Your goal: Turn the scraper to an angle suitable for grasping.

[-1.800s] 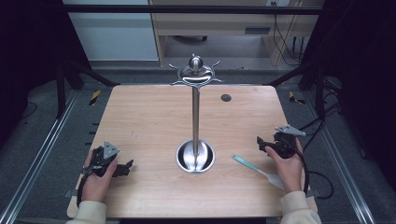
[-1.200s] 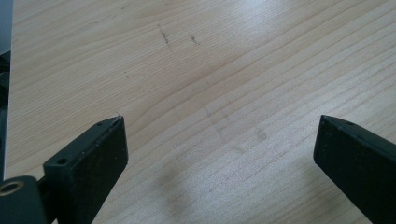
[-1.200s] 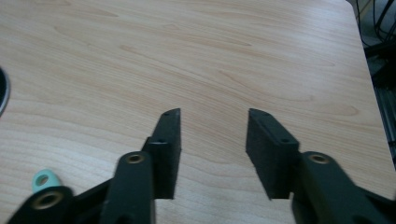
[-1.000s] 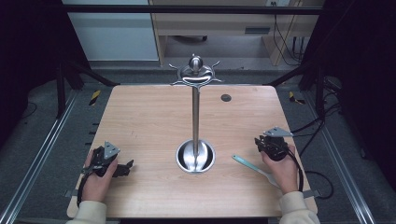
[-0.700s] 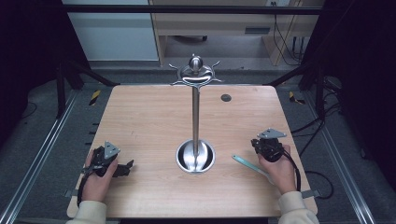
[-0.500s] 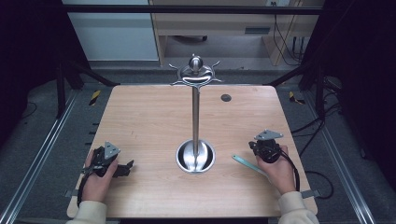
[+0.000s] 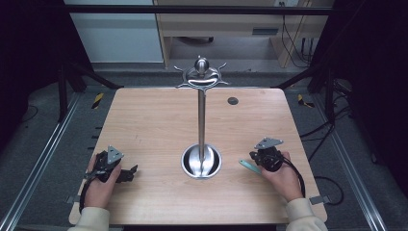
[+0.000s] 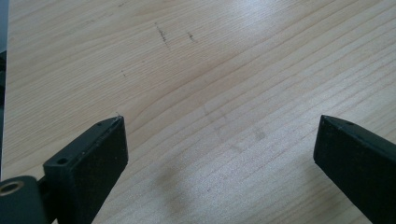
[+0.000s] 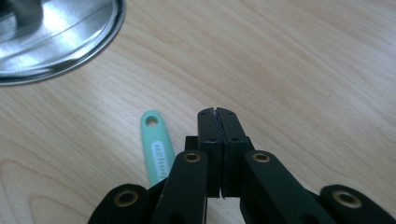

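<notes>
Since the right gripper (image 9: 217, 112) sits right next to the mint-green handle (image 9: 155, 147), I'd say that's what the work is about. Its jaws are pressed together with nothing between them. The handle lies flat on the table (image 7: 144, 125), just beside those jaws, between the gripper and the round steel base (image 7: 201, 161) of the stand. The far end of the utensil runs under the gripper, so I can't tell what tool it is.

Handling guess: light, stiff plastic, smooth and a bit slippery. It lies low on the wood, so a pinch across its narrow width, mid-handle below the hanging hole (image 9: 151, 121), looks safest. The jaws have to open first. The hole suggests it's meant for one of the hooks (image 7: 201, 79) at the top of the pole.

The left gripper (image 8: 217, 140) rests over bare wood near the table's left front, jaws wide apart, holding nothing.

The tabletop is pale wood grain, matte, level, with a few faint scuffs and a small dark disc (image 7: 233, 101) near the far edge. The room is dim, with metal rails on the floor either side and a desk with cables behind.
</notes>
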`<state>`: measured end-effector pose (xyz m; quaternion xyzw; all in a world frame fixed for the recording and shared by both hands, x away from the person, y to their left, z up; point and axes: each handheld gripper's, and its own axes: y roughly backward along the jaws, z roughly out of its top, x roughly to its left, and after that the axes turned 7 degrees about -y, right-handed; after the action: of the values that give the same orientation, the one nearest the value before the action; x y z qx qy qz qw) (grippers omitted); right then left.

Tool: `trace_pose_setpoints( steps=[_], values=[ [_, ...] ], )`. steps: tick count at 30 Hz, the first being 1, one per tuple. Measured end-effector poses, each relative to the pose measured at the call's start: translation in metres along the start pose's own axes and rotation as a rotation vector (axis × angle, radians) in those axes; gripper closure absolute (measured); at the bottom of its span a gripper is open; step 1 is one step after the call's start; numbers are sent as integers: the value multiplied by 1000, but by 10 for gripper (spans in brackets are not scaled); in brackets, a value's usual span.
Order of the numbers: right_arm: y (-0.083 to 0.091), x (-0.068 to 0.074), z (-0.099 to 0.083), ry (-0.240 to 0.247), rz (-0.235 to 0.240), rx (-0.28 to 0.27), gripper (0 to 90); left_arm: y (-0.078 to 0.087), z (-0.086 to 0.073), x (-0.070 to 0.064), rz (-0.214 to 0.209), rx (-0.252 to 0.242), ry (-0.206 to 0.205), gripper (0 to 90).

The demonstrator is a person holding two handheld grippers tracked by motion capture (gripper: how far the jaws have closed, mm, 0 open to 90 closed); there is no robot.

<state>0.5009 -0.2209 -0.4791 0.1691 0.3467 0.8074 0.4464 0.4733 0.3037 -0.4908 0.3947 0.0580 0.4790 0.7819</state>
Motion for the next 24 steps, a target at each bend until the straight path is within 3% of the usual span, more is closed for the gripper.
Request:
trace_pose_setpoints(
  steps=[9,24],
  values=[
    [-6,6,-2,38,27,46,900,0,0,0,-4,1,-2,28],
    [-9,9,-3,40,43,60,900,0,1,0,-6,0,-5,28]
  ],
)
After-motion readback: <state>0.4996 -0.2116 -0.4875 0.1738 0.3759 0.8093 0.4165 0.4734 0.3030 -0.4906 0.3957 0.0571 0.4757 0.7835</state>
